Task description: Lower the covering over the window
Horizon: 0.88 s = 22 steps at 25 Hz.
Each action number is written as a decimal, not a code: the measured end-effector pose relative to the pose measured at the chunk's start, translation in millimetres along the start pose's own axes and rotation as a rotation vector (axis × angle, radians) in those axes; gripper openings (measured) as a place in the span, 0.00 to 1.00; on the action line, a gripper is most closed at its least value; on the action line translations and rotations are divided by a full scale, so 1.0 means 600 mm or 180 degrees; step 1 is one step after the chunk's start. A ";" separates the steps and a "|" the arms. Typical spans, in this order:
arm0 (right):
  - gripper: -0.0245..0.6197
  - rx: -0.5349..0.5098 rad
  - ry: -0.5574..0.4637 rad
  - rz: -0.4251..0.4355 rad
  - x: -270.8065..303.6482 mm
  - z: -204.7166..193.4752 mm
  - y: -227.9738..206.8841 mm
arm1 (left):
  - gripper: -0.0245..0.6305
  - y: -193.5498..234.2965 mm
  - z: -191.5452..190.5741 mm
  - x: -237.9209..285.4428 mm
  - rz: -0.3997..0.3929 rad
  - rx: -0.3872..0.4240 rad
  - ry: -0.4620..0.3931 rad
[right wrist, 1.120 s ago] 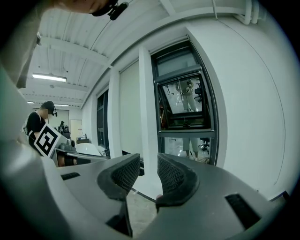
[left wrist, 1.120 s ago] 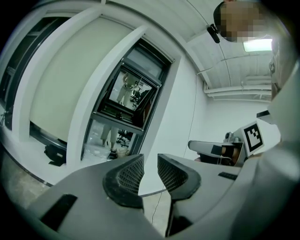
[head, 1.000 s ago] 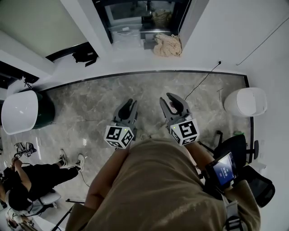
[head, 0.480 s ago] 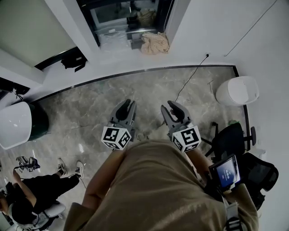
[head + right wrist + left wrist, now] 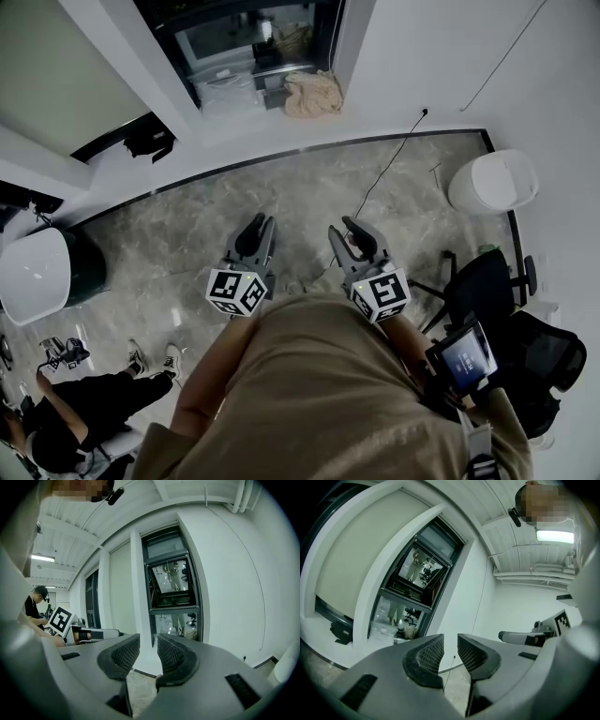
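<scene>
Grey plastic left gripper point(image 5: 450, 641) and right gripper point(image 5: 148, 641), jaws apart and empty, face a dark-framed glass window point(image 5: 171, 585); its covering, probably light and flexible, suits a bottom-edge grip.

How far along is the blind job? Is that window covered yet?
Not started, it seems. The window shows bare glass, unlike the covered pane beside it. Nothing is in hand: left gripper and right gripper have jaws apart, empty, facing it. Left: find the covering's pull, unseen here, and lower it.
</scene>
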State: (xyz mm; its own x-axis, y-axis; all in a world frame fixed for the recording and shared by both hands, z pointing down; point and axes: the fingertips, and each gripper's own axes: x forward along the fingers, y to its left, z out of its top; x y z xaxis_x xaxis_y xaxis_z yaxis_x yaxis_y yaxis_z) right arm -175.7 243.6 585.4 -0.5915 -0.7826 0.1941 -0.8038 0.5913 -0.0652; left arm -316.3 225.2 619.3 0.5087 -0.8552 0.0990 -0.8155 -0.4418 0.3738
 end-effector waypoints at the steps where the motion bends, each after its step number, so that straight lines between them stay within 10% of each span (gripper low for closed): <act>1: 0.23 0.0003 -0.0021 0.0017 0.001 0.001 -0.002 | 0.19 -0.005 -0.003 0.003 -0.0005 0.0016 0.0017; 22: 0.23 0.0093 0.0028 0.0362 0.060 0.050 -0.232 | 0.19 -0.084 -0.001 0.192 0.0354 0.0093 0.0191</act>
State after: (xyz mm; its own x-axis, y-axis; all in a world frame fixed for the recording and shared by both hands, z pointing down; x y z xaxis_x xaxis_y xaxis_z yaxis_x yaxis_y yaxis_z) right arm -87.1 127.6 571.9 -0.6784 -0.7091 0.1923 -0.7332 0.6701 -0.1158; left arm -216.5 149.0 612.5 0.4297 -0.8820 0.1937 -0.8750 -0.3537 0.3306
